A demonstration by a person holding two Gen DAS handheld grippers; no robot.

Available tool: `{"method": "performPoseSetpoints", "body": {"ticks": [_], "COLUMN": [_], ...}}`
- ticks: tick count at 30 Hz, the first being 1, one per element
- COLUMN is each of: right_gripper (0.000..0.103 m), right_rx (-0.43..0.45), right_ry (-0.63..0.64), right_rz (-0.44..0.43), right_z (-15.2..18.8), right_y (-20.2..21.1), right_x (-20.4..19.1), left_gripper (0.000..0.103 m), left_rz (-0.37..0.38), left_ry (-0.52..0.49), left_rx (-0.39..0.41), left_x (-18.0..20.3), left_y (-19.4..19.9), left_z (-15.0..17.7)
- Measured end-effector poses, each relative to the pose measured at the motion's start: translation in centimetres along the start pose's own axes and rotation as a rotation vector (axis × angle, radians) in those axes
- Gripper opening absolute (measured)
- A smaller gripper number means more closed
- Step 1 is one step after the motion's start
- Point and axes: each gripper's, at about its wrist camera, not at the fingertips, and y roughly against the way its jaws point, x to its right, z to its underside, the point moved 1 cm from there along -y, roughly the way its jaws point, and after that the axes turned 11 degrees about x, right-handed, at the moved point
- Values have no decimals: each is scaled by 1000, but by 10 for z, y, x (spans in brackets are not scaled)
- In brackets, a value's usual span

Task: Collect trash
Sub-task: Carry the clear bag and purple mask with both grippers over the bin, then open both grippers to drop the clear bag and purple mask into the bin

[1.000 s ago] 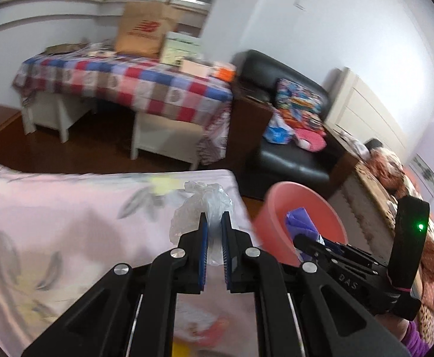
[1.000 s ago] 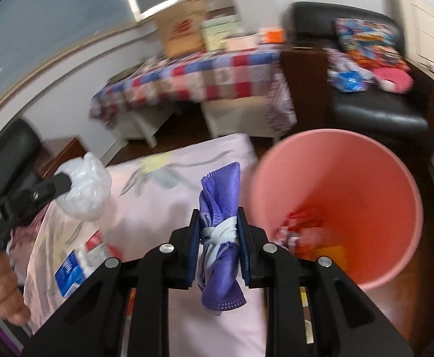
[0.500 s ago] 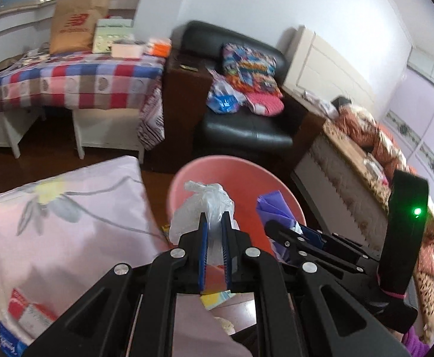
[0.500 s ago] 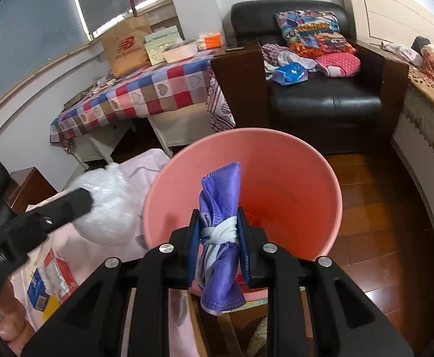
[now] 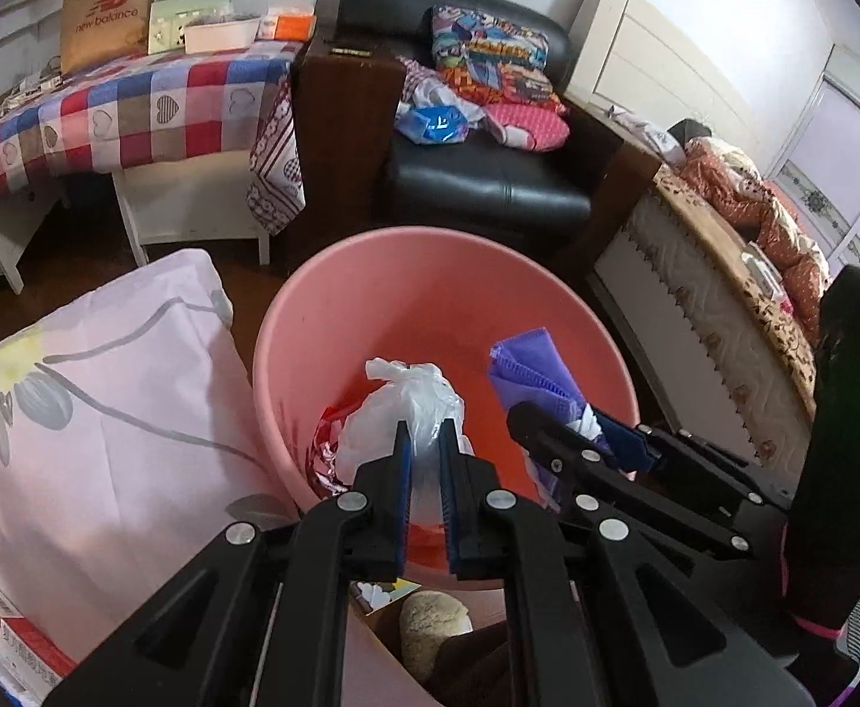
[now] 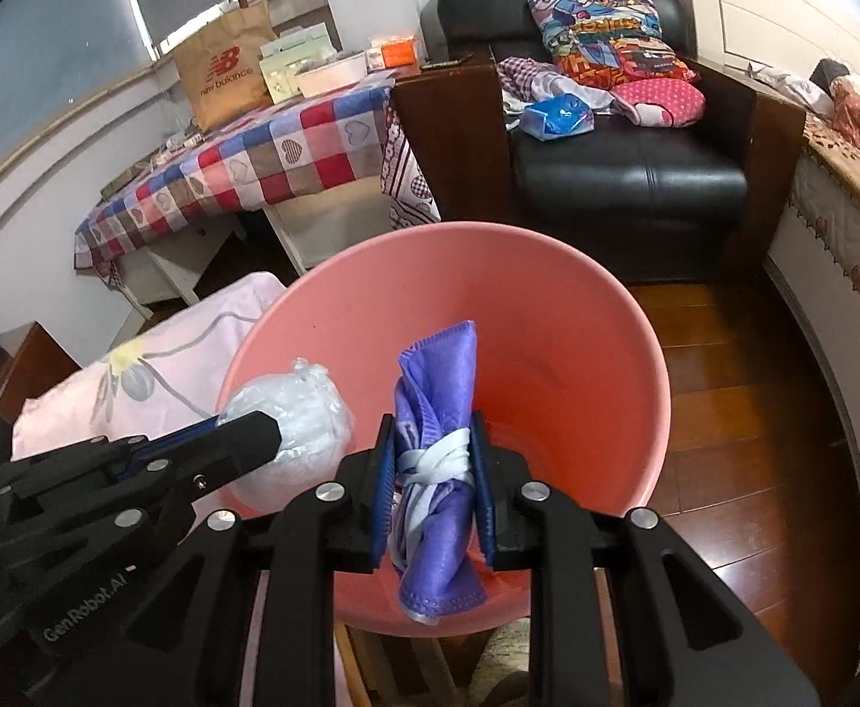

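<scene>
A pink plastic bin (image 5: pixel 406 294) (image 6: pixel 577 318) stands on the wood floor with red and foil wrappers (image 5: pixel 326 442) at its bottom. My left gripper (image 5: pixel 424 433) (image 6: pixel 270 433) is shut on a crumpled clear plastic bag (image 5: pixel 406 406) (image 6: pixel 297 406) and hangs over the bin's left half. Beside it, my right gripper (image 6: pixel 432 430) (image 5: pixel 553 418) is shut on a folded purple face mask (image 6: pixel 435 389) (image 5: pixel 533 371) with white straps, over the bin's middle.
A pink flowered cloth (image 5: pixel 88 412) covers the surface left of the bin, with a red and white box (image 5: pixel 11 642) on it. Behind stand a black armchair (image 5: pixel 488 177), a checked table (image 5: pixel 117 112) and a bed (image 5: pixel 724 271).
Both grippers have swung right from over the pink cloth to above the bin and sunk a little. Each still holds its item.
</scene>
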Motion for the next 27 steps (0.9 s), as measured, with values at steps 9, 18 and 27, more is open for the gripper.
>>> {"method": "performPoseSetpoints", "body": {"ticks": [9, 18, 27], "right_gripper": [34, 39, 39], "right_rx": [-36, -22, 8], "right_ry": [5, -13, -16], "right_rz": [15, 33, 15], "right_z": [4, 4, 4], "right_y": [-5, 2, 24], "right_x": [-1, 9, 7], "left_gripper": [10, 30, 34], "left_rz": [-8, 9, 35], "left_ry": [21, 47, 60], "left_rx": [-25, -8, 51], "left_x": [-11, -14, -8], "left_y": [-7, -1, 28], "left_z": [2, 0, -7]}}
